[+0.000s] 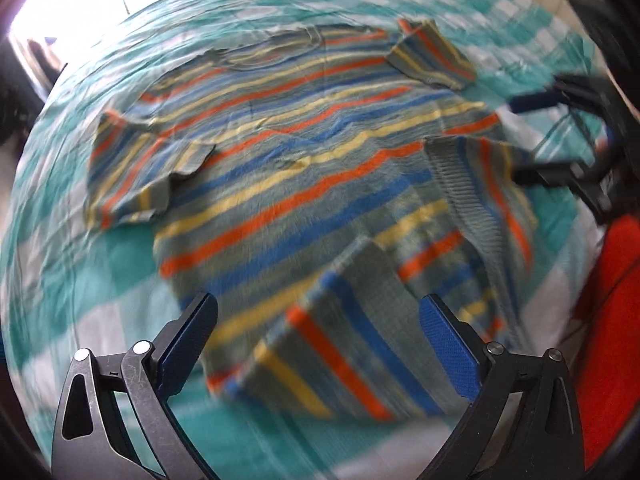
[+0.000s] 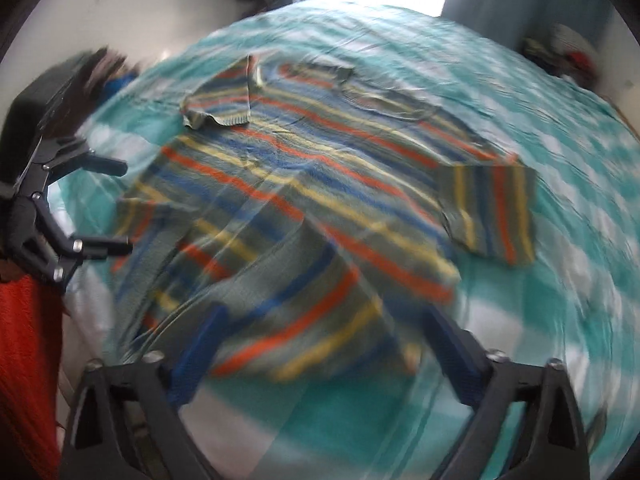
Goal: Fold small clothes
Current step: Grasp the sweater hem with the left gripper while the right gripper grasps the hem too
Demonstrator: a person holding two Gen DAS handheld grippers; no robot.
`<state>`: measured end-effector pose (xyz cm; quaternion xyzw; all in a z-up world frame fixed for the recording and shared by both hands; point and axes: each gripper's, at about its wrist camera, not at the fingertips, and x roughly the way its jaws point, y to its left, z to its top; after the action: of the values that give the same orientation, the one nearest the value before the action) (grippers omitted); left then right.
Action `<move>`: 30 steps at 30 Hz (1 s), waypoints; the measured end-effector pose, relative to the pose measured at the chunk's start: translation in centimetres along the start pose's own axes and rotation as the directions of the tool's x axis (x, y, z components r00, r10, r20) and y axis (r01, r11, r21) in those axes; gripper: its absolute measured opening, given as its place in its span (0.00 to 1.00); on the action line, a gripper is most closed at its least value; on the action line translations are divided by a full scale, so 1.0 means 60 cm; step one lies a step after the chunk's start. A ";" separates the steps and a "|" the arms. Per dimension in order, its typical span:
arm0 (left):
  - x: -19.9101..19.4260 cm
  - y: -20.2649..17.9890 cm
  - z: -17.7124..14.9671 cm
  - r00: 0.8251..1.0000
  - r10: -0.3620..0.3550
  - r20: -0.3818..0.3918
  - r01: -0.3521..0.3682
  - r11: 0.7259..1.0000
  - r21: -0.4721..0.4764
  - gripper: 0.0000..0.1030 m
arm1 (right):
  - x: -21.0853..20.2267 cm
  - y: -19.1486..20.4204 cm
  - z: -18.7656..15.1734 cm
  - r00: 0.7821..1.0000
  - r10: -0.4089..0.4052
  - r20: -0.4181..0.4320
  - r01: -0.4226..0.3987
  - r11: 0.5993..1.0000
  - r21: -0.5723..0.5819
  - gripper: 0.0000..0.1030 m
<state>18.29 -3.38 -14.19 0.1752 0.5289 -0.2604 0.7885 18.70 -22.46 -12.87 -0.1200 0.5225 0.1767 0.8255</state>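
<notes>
With both the left gripper (image 1: 318, 312) and right gripper (image 2: 324, 326) open and holding nothing, the striped shirt (image 1: 280, 152) lies at 12 o'clock on the checkered sheet (image 1: 60, 208), so we should pinch its hem corners evenly.

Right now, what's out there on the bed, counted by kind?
Striped T-shirts: 1, the striped knit T-shirt with its hem corners turned up.
Checked bedsheets: 1, the teal and white bedsheet.
Hand-held tools: 2, the left tool and the right tool, both open.
Total: 4
</notes>
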 end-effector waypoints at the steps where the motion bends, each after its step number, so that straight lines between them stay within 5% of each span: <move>1: 0.011 0.004 0.003 1.000 -0.014 -0.012 0.014 1.000 0.009 0.89 | 0.022 -0.009 0.015 0.999 0.029 -0.022 -0.029 1.000 -0.001 0.78; 2: 0.022 0.007 0.005 0.999 -0.032 -0.032 0.032 0.999 0.010 0.82 | 0.040 -0.015 0.023 0.998 0.051 -0.046 -0.051 0.999 -0.003 0.75; 4: 0.040 0.013 0.008 0.995 -0.075 -0.066 0.076 0.997 0.005 0.52 | 0.085 -0.021 0.040 0.990 0.089 -0.105 -0.091 0.996 -0.009 0.57; 5: 0.038 0.011 0.007 0.994 -0.090 -0.060 0.091 0.996 0.009 0.45 | 0.097 -0.021 0.043 0.987 0.111 -0.118 -0.113 0.993 -0.011 0.34; 6: 0.034 0.010 0.004 0.994 -0.099 -0.051 0.100 0.995 0.015 0.26 | 0.108 -0.016 0.043 0.980 0.150 -0.131 -0.154 0.988 -0.019 0.13; 7: 0.025 0.006 0.000 0.993 -0.115 -0.042 0.116 0.993 0.026 0.03 | 0.106 -0.012 0.040 0.979 0.162 -0.125 -0.166 0.986 -0.029 0.08; 12: -0.068 -0.001 -0.052 0.986 -0.149 0.070 0.144 0.987 0.068 0.02 | 0.000 0.005 -0.023 0.976 0.216 -0.003 -0.216 0.975 -0.059 0.05; 16: -0.170 0.019 -0.146 0.976 -0.164 0.144 0.158 0.986 0.055 0.02 | -0.109 0.003 -0.116 0.965 0.253 0.067 -0.246 0.964 -0.099 0.05; 20: -0.150 0.040 -0.210 0.994 -0.092 0.054 0.092 0.996 0.007 0.05 | -0.102 -0.009 -0.208 0.992 0.122 -0.038 -0.126 0.983 -0.136 0.08; 23: -0.127 0.062 -0.236 1.000 -0.023 -0.020 0.022 0.996 -0.084 0.18 | -0.071 -0.034 -0.246 0.989 0.068 -0.129 -0.078 0.994 -0.079 0.18; 25: -0.140 0.095 -0.250 0.999 -0.032 0.028 0.037 0.974 -0.222 0.54 | -0.075 -0.049 -0.261 0.985 0.052 -0.163 -0.058 0.998 -0.030 0.33; 27: -0.158 0.122 -0.262 0.991 -0.057 0.123 0.097 0.933 -0.348 0.73 | -0.104 -0.058 -0.271 0.991 0.058 -0.121 -0.055 0.998 0.027 0.65; 30: -0.148 0.134 -0.257 0.971 -0.132 0.198 0.211 0.860 -0.464 0.74 | -0.130 -0.075 -0.278 0.984 0.174 -0.029 -0.166 0.970 0.179 0.67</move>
<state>8.91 13.59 -11.79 -0.0959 0.5256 -0.2030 0.8206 3.81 -34.23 -12.83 -0.0054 0.5626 0.1970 0.8029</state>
